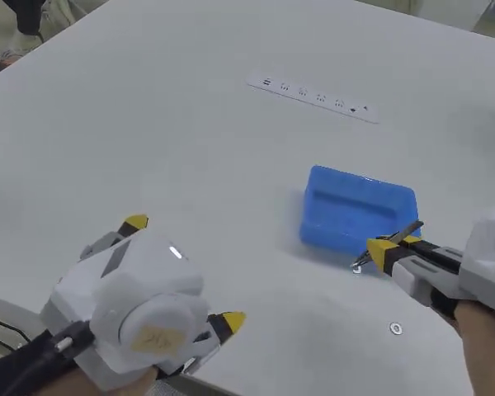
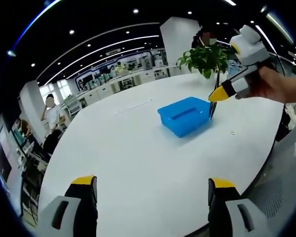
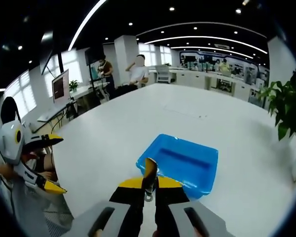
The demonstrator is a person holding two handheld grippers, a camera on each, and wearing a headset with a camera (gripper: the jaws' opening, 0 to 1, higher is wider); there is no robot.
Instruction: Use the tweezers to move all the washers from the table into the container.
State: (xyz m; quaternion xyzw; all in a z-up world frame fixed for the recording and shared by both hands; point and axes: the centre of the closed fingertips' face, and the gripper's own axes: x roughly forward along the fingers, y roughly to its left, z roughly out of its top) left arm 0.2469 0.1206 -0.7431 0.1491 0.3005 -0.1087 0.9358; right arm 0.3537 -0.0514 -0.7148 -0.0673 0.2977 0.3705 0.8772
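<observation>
Looks early: nothing discernible inside blue container [image 1: 359, 210], just ahead of right claw [image 1: 379, 250]. Right claw clenched on tweezers [image 1: 404, 233], tips down at a washer [image 1: 356, 268] beside the container wall; pinched or not, cannot tell. On tabletop [image 1: 190, 148] close behind that claw, a second washer [image 1: 396, 328]. Left claw [image 1: 184, 271] released, idle, well apart.

The container [image 1: 359, 210] sits on the table [image 1: 148, 124], with a power strip [image 1: 313, 97] behind it. One washer [image 1: 396, 328] lies before it, nearer my edge.
</observation>
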